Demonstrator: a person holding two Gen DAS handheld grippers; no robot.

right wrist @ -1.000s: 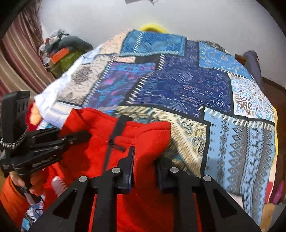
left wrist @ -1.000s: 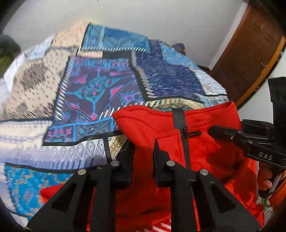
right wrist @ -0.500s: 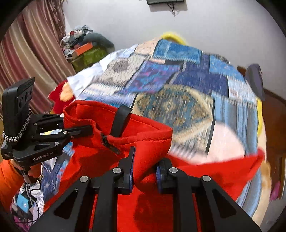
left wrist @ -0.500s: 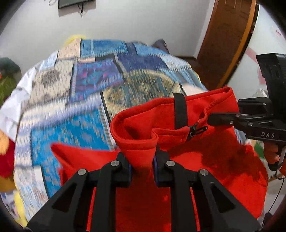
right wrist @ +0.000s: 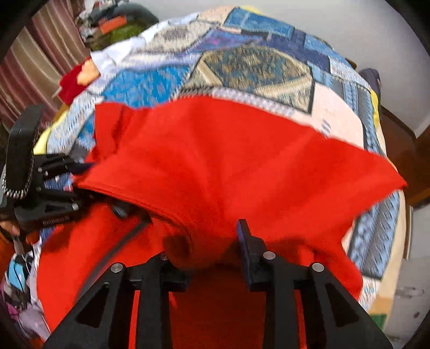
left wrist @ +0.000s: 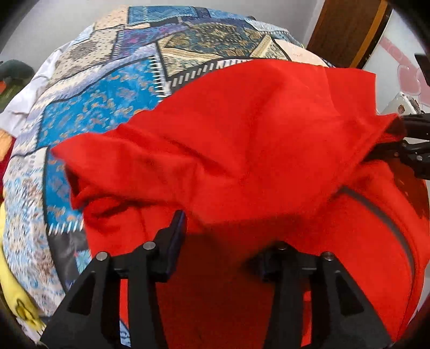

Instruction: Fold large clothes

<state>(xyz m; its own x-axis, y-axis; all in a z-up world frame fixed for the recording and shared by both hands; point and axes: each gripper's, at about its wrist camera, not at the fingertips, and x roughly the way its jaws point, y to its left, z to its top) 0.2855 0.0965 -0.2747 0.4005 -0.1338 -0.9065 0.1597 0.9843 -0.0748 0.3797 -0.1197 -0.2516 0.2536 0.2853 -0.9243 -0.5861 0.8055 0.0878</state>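
A red zip-up garment [left wrist: 242, 134] lies on a patchwork bedspread [left wrist: 107, 94], its upper part doubled back over the lower part. The dark zipper [left wrist: 376, 209] shows under the fold. My left gripper [left wrist: 223, 236] is opening. Its left finger [left wrist: 174, 233] is bare and the cloth drapes loosely over the right one. My right gripper [right wrist: 204, 241] is opening too. A bunched fold of the red garment [right wrist: 199, 252] still sits between its jaws, and one blue pad [right wrist: 239, 232] stands bare. Each gripper also appears at the other view's edge: right gripper [left wrist: 411, 155], left gripper [right wrist: 53, 188].
The bedspread [right wrist: 242, 67] runs far beyond the garment. A brown door [left wrist: 344, 32] stands at the back right. Striped curtains [right wrist: 32, 67] and a pile of clothes [right wrist: 118, 24] lie to the left. A yellow cloth [left wrist: 16, 290] hangs at the near left edge.
Both grippers drew the garment's collar edge back toward the near side, laying the top half over the bottom. Then both pairs of jaws widened, the left more than the right.
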